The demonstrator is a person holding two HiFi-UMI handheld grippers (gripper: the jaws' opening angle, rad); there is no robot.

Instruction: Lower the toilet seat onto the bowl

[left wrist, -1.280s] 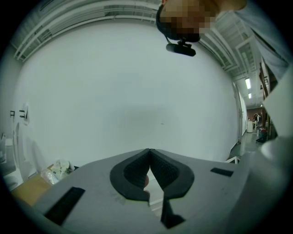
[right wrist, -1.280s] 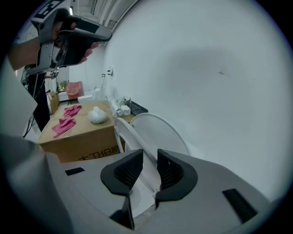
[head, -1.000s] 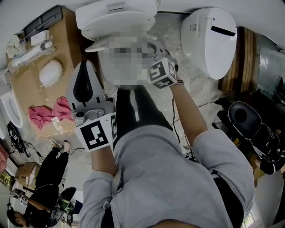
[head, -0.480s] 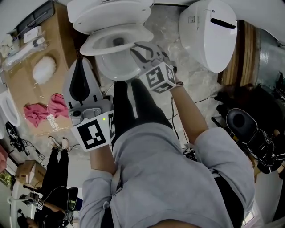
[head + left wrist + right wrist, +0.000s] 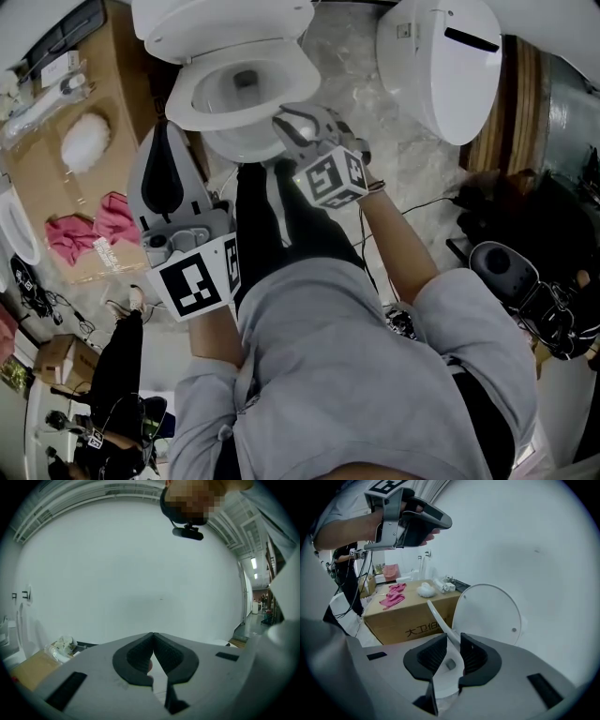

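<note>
Right gripper (image 5: 452,645) jaws closed on front rim of toilet seat (image 5: 439,618), which sits part-raised, edge-on, w/ lid (image 5: 487,613) upright behind & bowl (image 5: 230,145) below. Left gripper (image 5: 153,641) jaws together, empty, off to one side. Seat prob. stiff, light, slick plastic, hinged at rear. Front rim looks like best hold; may slip & slam.

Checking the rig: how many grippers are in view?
2. The left gripper, shut, is held beside the toilet bowl; the right gripper grips the toilet seat edge. None seems hidden.
</note>
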